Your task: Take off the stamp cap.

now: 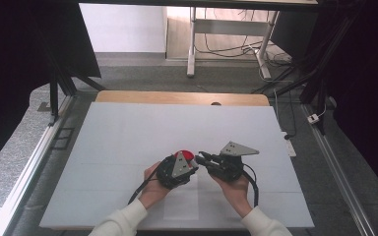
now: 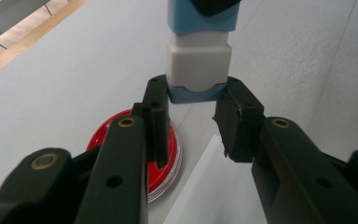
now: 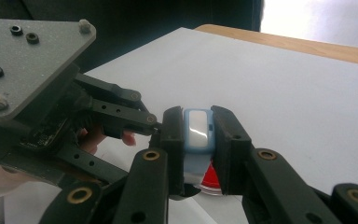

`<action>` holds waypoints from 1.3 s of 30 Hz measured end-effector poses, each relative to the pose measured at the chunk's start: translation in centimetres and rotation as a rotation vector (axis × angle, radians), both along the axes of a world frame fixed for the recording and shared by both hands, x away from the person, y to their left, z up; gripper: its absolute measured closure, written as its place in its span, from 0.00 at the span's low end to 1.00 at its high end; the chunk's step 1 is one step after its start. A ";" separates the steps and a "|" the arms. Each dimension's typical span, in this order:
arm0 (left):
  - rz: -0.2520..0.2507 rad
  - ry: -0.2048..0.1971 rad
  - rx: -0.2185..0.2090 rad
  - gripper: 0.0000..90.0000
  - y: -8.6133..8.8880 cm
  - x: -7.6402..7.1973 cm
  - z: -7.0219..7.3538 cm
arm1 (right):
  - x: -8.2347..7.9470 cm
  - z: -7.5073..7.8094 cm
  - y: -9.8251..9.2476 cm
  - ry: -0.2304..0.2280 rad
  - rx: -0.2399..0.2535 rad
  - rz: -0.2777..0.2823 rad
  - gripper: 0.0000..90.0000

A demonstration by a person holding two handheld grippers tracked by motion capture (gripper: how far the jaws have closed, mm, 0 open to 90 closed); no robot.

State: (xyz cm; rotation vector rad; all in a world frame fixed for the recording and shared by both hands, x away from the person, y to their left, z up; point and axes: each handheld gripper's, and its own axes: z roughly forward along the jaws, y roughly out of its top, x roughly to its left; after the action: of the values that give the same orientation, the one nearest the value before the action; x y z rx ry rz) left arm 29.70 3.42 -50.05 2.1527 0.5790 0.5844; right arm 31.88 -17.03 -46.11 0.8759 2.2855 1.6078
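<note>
A small blue and white block [image 2: 198, 60] is held level just above the table between my two grippers. My left gripper [image 2: 196, 93] is shut on its blue end cap, one pad on each side. My right gripper [image 3: 196, 116] is shut on the other end of the block [image 3: 198, 133]. In the high view the left gripper [image 1: 193, 165] and the right gripper [image 1: 203, 158] meet tip to tip near the table's front middle. A red round disc [image 2: 103, 128] lies on the table just under the block, and it is partly hidden [image 1: 189, 156] by the left gripper.
A white sheet of paper [image 1: 182, 206] lies on the white table top [image 1: 128, 132] below the grippers. The wooden table edge [image 1: 177, 97] runs along the far side. Black frames and cables stand on the floor beyond.
</note>
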 end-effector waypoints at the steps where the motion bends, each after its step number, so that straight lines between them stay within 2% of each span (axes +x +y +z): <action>1: 0.000 0.000 0.000 0.73 0.0 0.0 0.0 | 0.0 0.0 0.0 0.002 0.000 0.000 0.83; 13: 0.010 0.077 -0.069 0.73 0.1 0.3 -0.2 | -0.2 -0.2 0.0 0.003 0.004 -0.018 0.83; 22: 0.014 0.068 -0.059 0.73 -0.1 0.2 -0.4 | -0.2 -0.2 0.1 0.005 -0.015 -0.022 0.83; 27: 0.002 0.030 0.007 0.73 -0.2 0.1 -0.4 | -0.3 -0.2 0.4 -0.006 -0.045 -0.015 0.84; 35: -0.004 0.017 0.013 0.73 -0.2 0.1 -0.4 | -0.2 -0.2 0.3 0.003 -0.038 -0.012 0.84; 39: -0.009 0.054 -0.032 0.73 0.1 0.3 -0.4 | -0.3 -0.2 0.2 0.001 -0.029 -0.018 0.84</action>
State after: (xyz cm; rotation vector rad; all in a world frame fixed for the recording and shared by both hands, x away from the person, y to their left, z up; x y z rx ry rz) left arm 30.01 3.54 -50.40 2.1458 0.6037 0.5099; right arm 31.62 -16.80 -46.29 0.8875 2.2889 1.5635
